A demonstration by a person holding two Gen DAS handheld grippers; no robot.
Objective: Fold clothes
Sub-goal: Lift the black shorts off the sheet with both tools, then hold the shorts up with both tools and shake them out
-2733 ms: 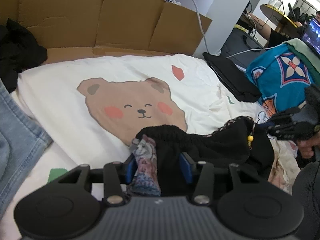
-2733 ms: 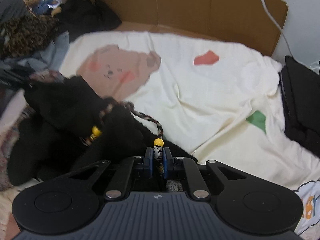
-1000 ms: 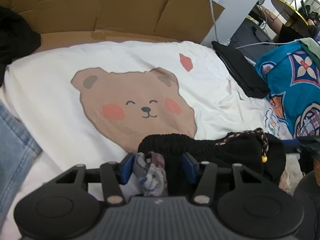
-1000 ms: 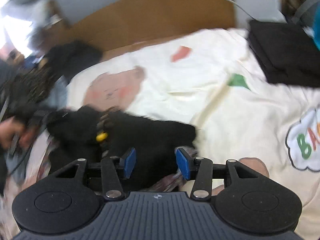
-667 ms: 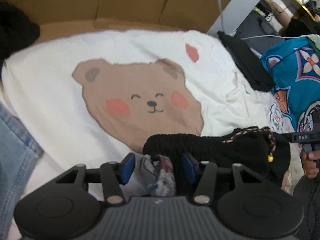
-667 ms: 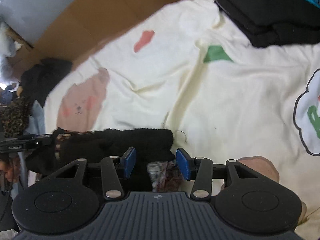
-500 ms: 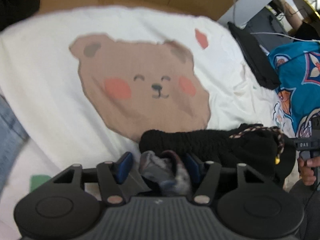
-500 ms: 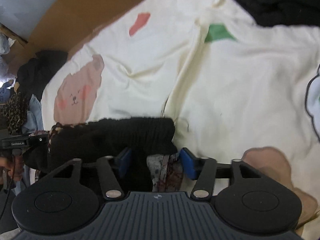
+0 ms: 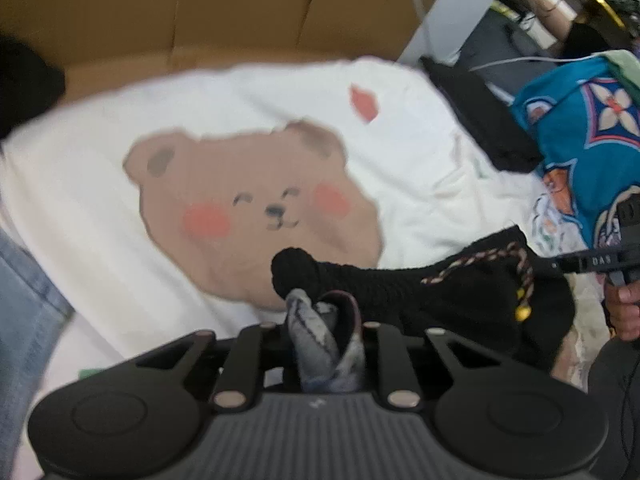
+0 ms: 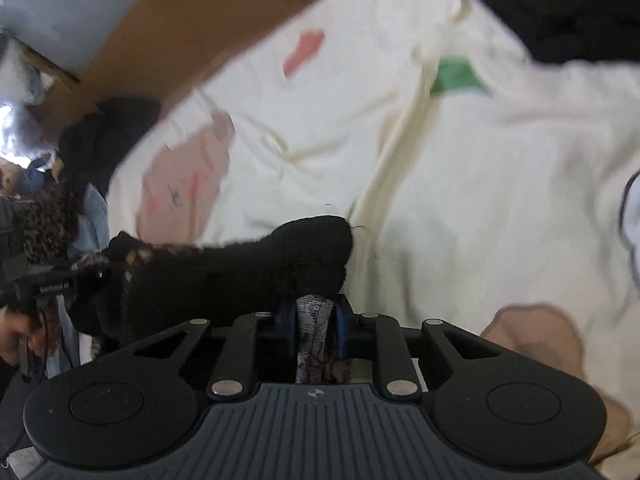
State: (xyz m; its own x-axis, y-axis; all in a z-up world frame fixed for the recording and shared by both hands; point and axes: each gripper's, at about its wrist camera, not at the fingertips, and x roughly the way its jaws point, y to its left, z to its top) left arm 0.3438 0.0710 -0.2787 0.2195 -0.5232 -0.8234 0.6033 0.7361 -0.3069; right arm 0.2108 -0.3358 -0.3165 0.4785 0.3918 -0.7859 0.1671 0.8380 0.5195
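Black knit garment strung between both tongs, above bear-print sheet. Left tongs and right tongs, just closed, each pinching only patterned lining. Risk judged: thin bite slipping under tension; dangling beaded cord snagging.

Each camera rides low behind its own fingers, tilted down and close over the cream bear blanket — both views share it and the black knit garment, seen from opposite ends.
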